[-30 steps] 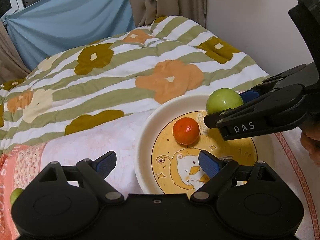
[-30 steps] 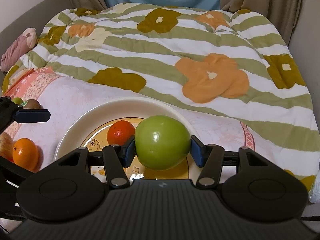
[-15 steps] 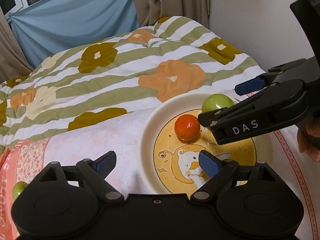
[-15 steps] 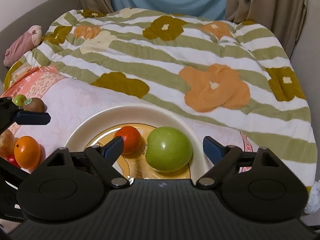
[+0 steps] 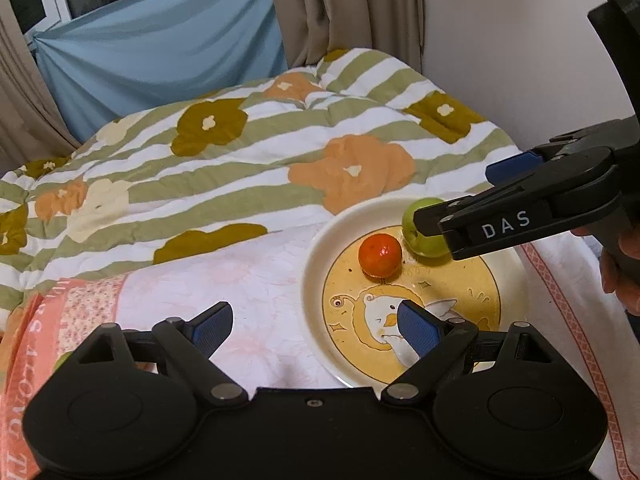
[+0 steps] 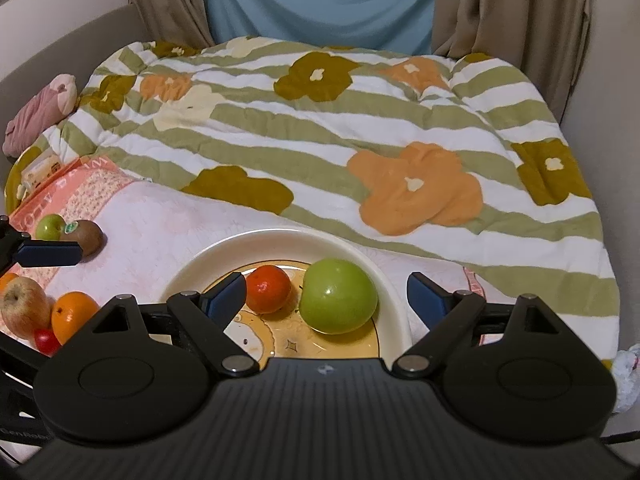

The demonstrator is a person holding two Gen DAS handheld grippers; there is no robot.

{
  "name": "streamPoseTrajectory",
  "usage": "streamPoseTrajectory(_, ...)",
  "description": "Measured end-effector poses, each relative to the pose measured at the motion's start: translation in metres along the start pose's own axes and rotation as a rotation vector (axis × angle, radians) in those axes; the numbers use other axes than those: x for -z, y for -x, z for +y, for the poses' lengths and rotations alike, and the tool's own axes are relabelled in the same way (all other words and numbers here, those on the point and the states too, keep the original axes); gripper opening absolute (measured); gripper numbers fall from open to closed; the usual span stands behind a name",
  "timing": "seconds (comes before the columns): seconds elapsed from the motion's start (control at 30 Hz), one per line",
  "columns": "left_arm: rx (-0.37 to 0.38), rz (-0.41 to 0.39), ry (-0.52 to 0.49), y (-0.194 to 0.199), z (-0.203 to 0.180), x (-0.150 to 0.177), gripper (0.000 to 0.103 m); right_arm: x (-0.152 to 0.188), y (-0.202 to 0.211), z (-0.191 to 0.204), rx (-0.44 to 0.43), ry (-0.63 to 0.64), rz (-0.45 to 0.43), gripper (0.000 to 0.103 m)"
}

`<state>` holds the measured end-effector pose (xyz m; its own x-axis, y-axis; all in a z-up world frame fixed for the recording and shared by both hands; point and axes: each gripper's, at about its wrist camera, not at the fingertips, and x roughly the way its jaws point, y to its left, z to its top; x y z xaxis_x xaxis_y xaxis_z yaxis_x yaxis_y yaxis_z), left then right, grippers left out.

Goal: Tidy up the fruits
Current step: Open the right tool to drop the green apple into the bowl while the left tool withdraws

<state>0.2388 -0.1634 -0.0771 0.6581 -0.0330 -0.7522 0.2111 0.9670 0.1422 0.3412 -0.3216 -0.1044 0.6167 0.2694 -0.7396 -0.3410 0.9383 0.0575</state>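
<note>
Sharing plate (image 6: 192, 268) — one apple (image 6: 338, 296), one tangerine (image 6: 268, 288)

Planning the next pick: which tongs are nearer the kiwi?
Left. The left tongs have a fingertip right beside the kiwi; the right tongs are over the plate, with the green apple between their fingers.

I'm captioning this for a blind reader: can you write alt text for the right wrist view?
An open right gripper hovers over a plate holding a green apple and a tangerine, on a bed with a flowered quilt. At left, more fruit lies on the cloth beside the left gripper's finger.
</note>
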Motion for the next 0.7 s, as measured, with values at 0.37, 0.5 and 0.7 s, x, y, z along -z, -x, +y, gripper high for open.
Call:
streamPoseTrajectory(0.37, -0.057, -0.083, 0.06, 0.067, 0.023, 0.018, 0.092, 0.006, 0.067, 0.029, 0.044, -0.034, -0.046, 0.103)
streamPoseTrajectory(0.5, -0.059, -0.115, 0.098, 0.095, 0.041, 0.032, 0.092, 0.015, 0.092, 0.045, 0.077, -0.066, -0.048, 0.103)
streamPoseTrajectory(0.7, -0.05, -0.155, 0.104, 0.139, 0.06, 0.056, 0.097, 0.033, 0.132, 0.075, 0.124, -0.104, -0.073, 0.103)
